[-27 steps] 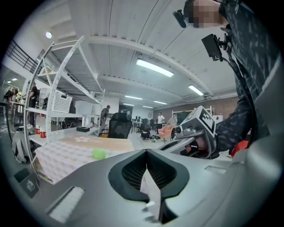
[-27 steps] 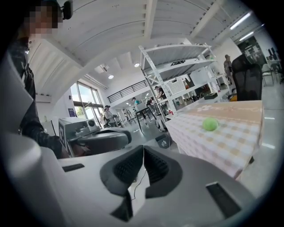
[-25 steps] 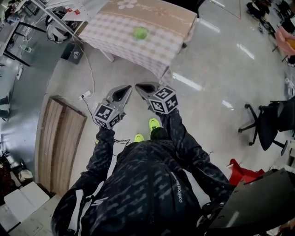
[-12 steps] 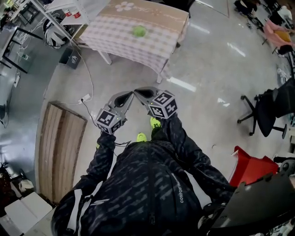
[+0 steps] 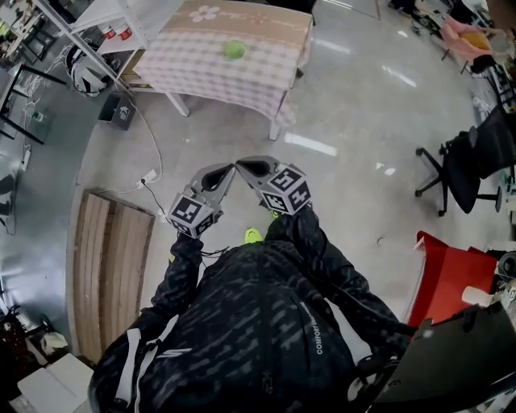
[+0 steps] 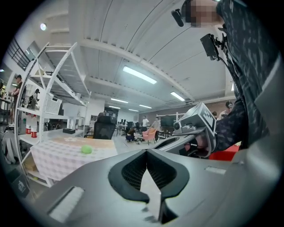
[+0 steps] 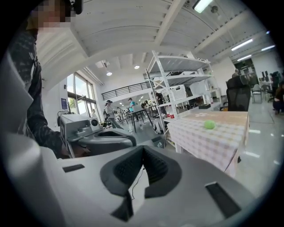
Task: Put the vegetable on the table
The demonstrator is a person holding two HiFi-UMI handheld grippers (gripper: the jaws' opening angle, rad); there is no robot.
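A round green vegetable (image 5: 234,49) lies on the table (image 5: 201,73), which is covered with a checkered cloth, at the top of the head view. It also shows far off in the left gripper view (image 6: 86,150) and the right gripper view (image 7: 209,125). My left gripper (image 5: 230,168) and right gripper (image 5: 239,164) are held side by side over the floor, well short of the table, tips nearly touching. Both are shut with nothing between their jaws. In the left gripper view the jaws (image 6: 146,153) meet; the right gripper view shows its jaws (image 7: 143,148) closed too.
A wooden board (image 5: 109,266) lies on the floor at the left, with a white cable (image 5: 153,153) running past it. A white shelf rack (image 5: 97,24) stands left of the table. An office chair (image 5: 463,169) and a red object (image 5: 447,274) are at the right.
The table and vegetable have drifted up and away in the head view as the person backs off. Both grippers stay shut and side by side.
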